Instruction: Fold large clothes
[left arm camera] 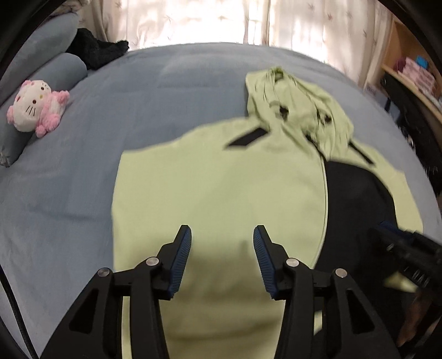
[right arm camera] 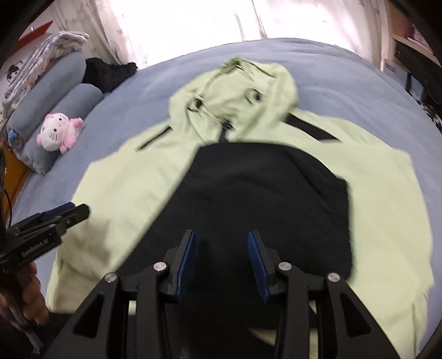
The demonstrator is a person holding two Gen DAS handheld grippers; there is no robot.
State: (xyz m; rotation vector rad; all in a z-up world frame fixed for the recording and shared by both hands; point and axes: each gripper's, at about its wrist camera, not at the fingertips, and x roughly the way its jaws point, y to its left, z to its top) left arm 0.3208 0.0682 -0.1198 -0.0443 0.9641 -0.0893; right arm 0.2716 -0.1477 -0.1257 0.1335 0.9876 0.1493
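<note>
Jacket (right arm camera: 386, 198), pale green with a black lining, lies spread on my blue bed (left arm camera: 69, 179); beyond the bed hang curtains (left arm camera: 207, 19). Left gripper (left arm camera: 222, 234) and right gripper (right arm camera: 221, 239) hover above the jacket, jaws apart, gripping nothing.

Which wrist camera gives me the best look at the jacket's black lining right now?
The right wrist view: the black lining fills the middle of the frame, ahead of the right gripper. In the left wrist view the lining shows only as a strip at the right, partly behind the green front panel.
</note>
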